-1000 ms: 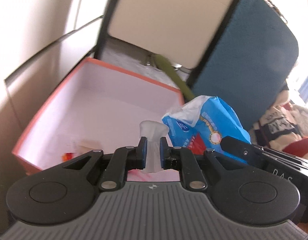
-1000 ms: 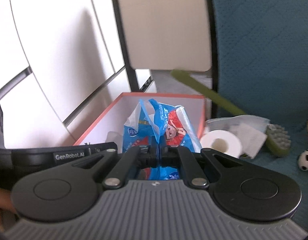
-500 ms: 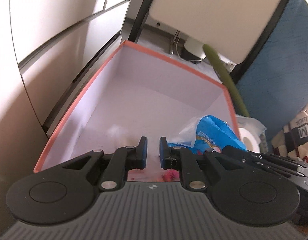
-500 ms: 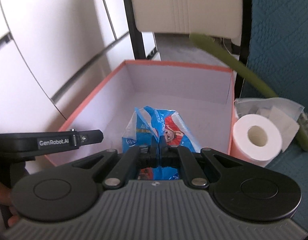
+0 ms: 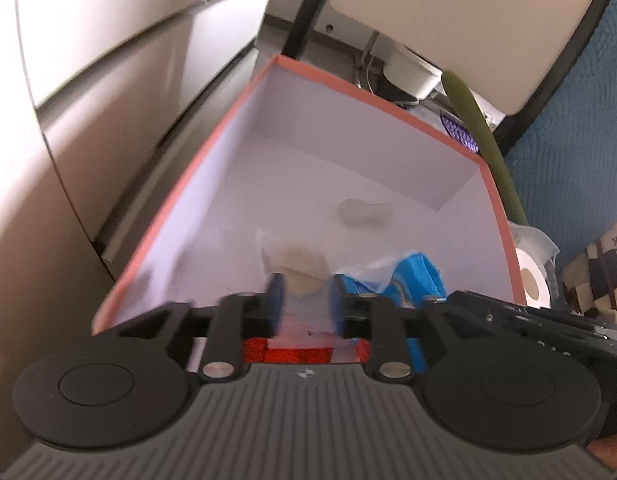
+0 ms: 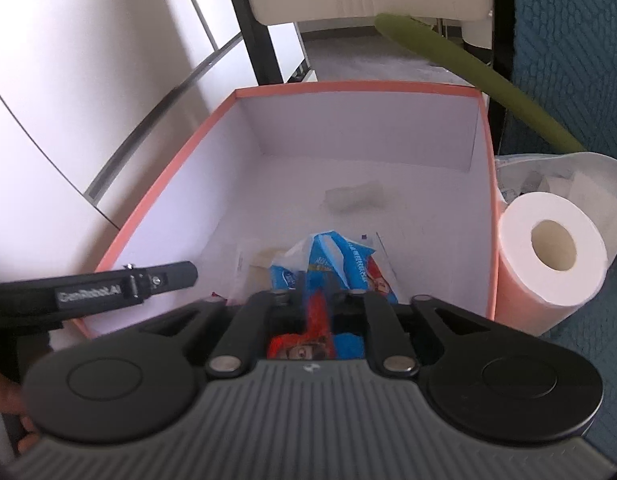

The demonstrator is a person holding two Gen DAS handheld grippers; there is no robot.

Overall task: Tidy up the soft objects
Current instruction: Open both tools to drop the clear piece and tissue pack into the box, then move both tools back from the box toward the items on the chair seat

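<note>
Both claws hang over the pink-rimmed box [image 6: 156, 196]. The left claw [image 5: 304, 304], blurred, has just been opening, nothing gripped. The right claw [image 6: 314, 292] has just been parting around the blue tissue pack [image 6: 340, 256], its lower end hidden, lying in the box.

One box [image 6: 156, 196], one blue packet [image 6: 340, 264] (crumpled) — one paper roll [image 6: 552, 248].

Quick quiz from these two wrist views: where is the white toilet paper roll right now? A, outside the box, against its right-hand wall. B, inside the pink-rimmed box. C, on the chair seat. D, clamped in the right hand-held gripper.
A: in the right wrist view the toilet paper roll lies outside the pink-rimmed box, against its right-hand wall.
</note>
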